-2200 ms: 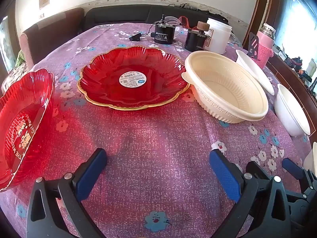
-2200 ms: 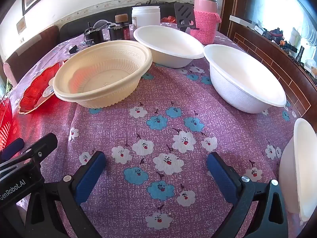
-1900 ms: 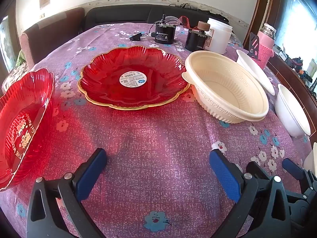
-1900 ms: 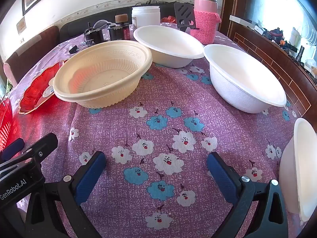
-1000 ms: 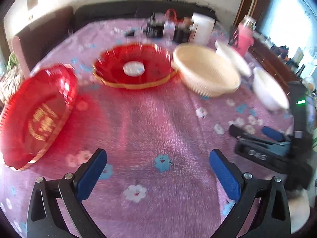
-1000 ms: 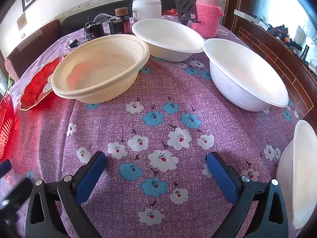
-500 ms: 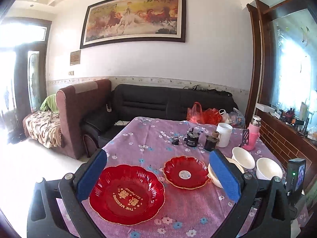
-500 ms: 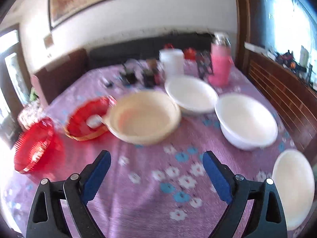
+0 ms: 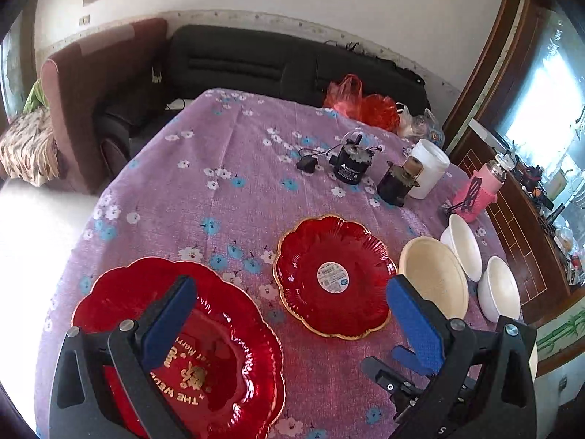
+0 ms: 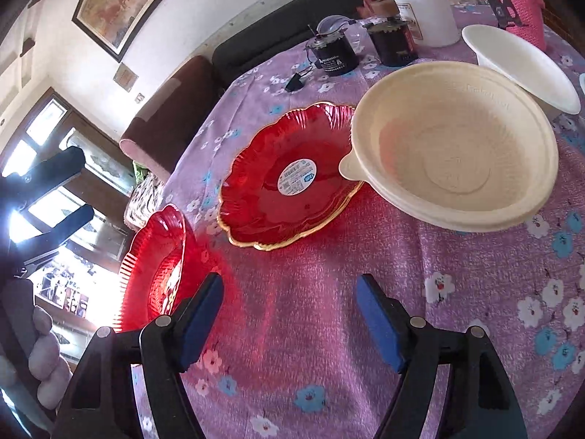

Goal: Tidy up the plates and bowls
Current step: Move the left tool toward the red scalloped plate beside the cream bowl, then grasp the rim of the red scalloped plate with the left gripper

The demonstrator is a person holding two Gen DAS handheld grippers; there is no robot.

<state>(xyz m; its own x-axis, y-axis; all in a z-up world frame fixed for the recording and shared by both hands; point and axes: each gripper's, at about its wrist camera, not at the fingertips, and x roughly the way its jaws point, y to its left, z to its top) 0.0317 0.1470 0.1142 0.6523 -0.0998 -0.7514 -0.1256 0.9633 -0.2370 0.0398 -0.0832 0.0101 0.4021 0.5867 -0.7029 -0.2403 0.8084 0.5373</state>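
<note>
A large red plate with gold lettering [image 9: 226, 358] lies at the table's near left, also in the right wrist view [image 10: 157, 267]. A smaller red plate with a white label [image 9: 332, 274] [image 10: 289, 175] lies mid-table. A cream bowl [image 9: 435, 278] [image 10: 457, 146] sits right of it, its rim tab over the plate's edge. Two white bowls [image 9: 464, 245] [image 9: 499, 292] stand further right. My left gripper [image 9: 292, 322] is open, high above the plates. My right gripper [image 10: 289, 314] is open and empty, low over the cloth in front of the small red plate.
A purple flowered cloth [image 9: 219, 190] covers the table. At the back stand a black motor [image 9: 351, 162], a dark jar [image 9: 396, 183], a white tub [image 9: 427, 168] and a pink flask [image 9: 482, 190]. A sofa [image 9: 256, 62] stands beyond; a wooden ledge [image 9: 519, 226] runs on the right.
Both grippers rose from low over the cloth. The left tilted up to the room, then down over the plates. The right swung left to face the red plates. Both stayed open.
</note>
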